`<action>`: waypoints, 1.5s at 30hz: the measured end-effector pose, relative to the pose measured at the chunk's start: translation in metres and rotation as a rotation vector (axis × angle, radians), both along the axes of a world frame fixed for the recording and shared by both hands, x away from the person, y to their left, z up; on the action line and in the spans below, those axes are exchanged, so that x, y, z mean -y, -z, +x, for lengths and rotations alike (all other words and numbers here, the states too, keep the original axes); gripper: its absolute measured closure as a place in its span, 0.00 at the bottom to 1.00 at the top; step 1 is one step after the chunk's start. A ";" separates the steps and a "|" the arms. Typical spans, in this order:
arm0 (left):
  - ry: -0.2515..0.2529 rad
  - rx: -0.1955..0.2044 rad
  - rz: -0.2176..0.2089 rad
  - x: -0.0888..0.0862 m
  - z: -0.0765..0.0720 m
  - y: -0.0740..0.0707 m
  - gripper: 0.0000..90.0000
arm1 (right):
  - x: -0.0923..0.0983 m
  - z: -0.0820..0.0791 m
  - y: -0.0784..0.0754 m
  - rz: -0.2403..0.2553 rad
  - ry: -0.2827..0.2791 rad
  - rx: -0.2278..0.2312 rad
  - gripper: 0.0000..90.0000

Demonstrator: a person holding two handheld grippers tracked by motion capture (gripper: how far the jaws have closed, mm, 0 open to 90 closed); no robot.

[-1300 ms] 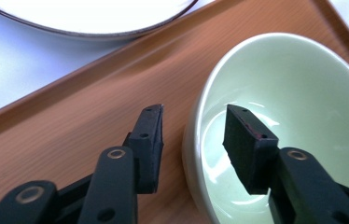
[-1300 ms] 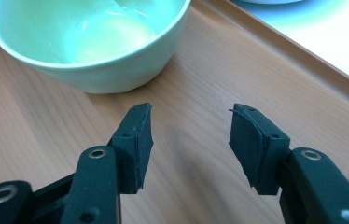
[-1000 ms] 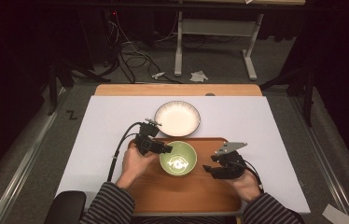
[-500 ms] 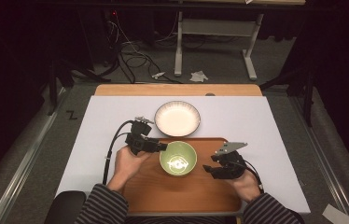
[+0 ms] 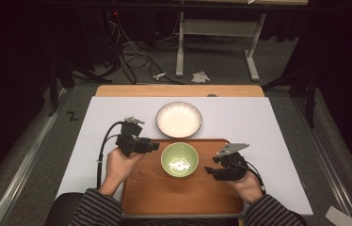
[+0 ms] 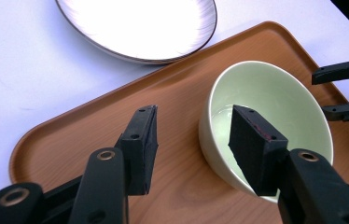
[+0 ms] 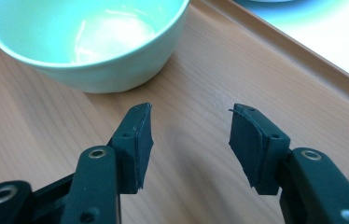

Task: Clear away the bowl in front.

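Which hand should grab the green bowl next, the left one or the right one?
Probably the left. Its tongs are open, with the near rim of the green bowl already lined up between them. The right tongs are open too, but over bare tray, bowl off to one side.

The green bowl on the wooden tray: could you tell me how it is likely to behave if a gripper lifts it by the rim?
The green bowl looks glazed and glossy, so pads may slip on its rim. It seems rigid, probably ceramic, likely chipping if dropped on the tray. Standing upright and empty, it should lift without spilling, though a one-sided grip could tilt it.
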State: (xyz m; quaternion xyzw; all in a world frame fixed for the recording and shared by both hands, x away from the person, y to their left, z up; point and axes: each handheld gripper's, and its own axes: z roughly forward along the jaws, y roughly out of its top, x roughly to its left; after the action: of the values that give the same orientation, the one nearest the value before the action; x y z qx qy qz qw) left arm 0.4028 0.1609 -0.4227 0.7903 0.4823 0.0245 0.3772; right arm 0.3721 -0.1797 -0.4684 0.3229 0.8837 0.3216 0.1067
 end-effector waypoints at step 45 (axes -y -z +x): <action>-0.052 -0.066 0.020 -0.017 -0.012 0.042 0.56 | 0.000 0.001 0.001 -0.006 0.000 -0.007 0.56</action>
State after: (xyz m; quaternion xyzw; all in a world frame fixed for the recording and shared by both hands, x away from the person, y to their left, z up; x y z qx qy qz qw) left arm 0.3905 0.1775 -0.4646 0.7816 0.5144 0.0131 0.3525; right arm 0.3729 -0.1799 -0.4698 0.3240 0.8849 0.3179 0.1045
